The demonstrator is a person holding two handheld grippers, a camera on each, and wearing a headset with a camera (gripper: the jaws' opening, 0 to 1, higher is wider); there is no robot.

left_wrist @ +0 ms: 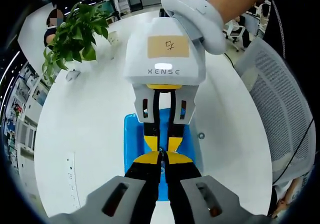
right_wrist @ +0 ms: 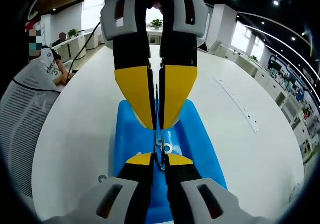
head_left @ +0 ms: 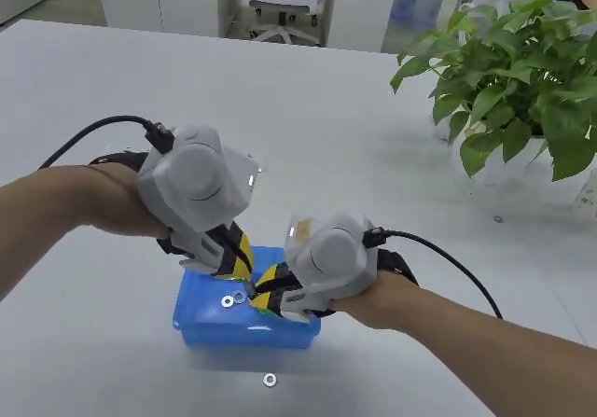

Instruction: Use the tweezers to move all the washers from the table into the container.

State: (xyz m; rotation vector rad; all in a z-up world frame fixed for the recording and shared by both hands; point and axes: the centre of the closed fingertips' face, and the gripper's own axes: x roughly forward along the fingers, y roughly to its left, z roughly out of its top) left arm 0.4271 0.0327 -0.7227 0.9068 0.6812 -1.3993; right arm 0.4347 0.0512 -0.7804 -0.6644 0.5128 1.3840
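**Tweezers pinched from both sides over the container**

Nearest the person, a loose washer [head_left: 270, 379] lies on the white table [head_left: 326, 137], just in front of the blue container [head_left: 280, 333]. Over the container's open top the two grippers meet nose to nose. The left gripper [left_wrist: 161, 158] has its jaws drawn narrow, yellow pads nipped on the thin tweezers [right_wrist: 157, 134]. The right gripper [right_wrist: 160, 160] faces it, likewise closed down on the same steel strip. Two washers [head_left: 229, 300] rest on the container floor directly beneath the tips. Whether the tweezers carry another one is too small to tell.

The step in hand appears to be a drop into the container, or a re-grip of the tool. To do it well, one gripper should keep a firm hold on the shank while the other eases its squeeze gently, tips kept low inside the walls so a freed washer falls flat and does not bounce out. The tool is slim and likely to twist if both pads slacken together.

Farther off, a small grey speck [head_left: 497, 218] may be another washer, near the potted plant [head_left: 513, 90].
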